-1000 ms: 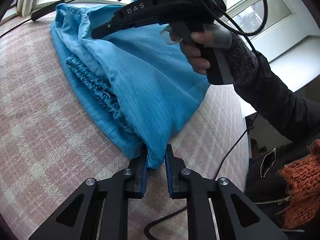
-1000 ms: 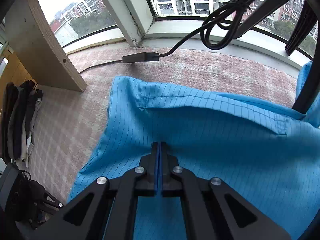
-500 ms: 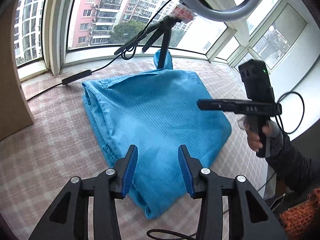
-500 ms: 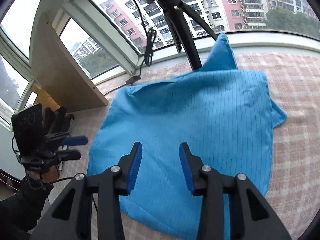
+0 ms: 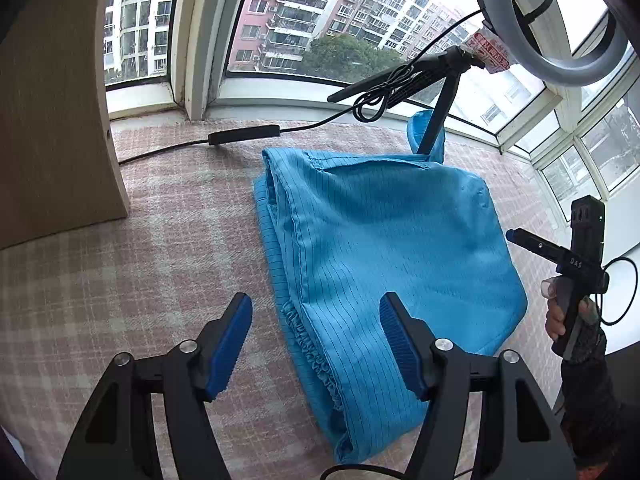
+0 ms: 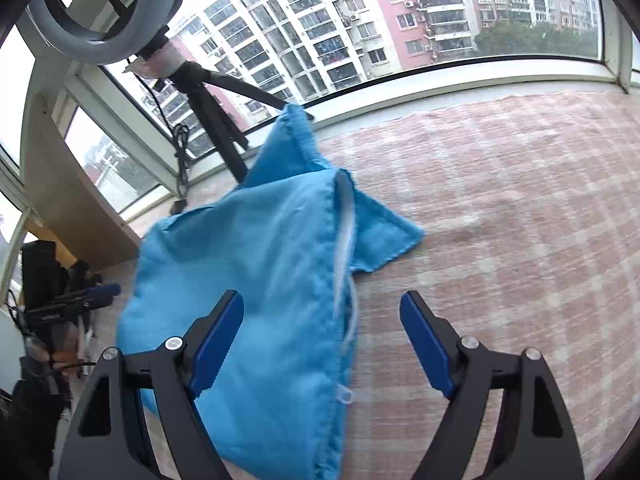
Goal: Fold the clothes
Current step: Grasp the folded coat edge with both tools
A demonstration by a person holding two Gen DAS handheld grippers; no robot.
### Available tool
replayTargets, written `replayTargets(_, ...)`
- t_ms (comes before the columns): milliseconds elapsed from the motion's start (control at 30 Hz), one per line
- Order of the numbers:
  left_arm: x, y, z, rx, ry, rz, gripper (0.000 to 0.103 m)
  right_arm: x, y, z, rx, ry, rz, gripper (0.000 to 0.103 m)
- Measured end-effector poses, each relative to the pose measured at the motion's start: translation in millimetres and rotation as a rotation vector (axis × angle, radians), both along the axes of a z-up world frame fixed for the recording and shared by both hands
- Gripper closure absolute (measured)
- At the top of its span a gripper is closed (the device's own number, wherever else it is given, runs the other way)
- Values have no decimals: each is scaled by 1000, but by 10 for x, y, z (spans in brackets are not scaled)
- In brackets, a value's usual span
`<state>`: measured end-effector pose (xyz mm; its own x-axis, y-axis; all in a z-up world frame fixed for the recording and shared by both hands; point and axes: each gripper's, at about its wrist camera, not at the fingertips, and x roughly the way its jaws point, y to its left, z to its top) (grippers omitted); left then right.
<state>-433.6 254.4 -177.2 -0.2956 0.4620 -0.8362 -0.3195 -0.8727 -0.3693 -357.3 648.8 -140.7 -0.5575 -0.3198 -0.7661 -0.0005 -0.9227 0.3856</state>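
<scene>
A folded blue garment [image 5: 384,248] lies flat on a pink-checked surface [image 5: 140,280] beside a bay window. The left claw [image 5: 316,344] hovers above the garment's near edge, fingers spread apart, grasping nothing. The right claw [image 6: 322,340] hangs over the garment's white zipper [image 6: 345,256], also spread wide and released. A tripod [image 5: 440,92] stands behind the garment.

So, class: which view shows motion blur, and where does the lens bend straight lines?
Right wrist view: blue garment and checked cloth slightly smeared. Left wrist view: sharper; window frame bows near the edges. Both: flat daylight, overexposed sky.
</scene>
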Motion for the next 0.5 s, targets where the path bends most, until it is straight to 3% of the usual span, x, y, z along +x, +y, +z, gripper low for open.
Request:
replayTargets(233,-127,7,-247,-4,-106,41,36,-100,53,-390,-128,-128,82,23)
replayTargets(500,-311,95,-490,32,-202,-1,36,-143,-121,-407,-73,-93,199,22)
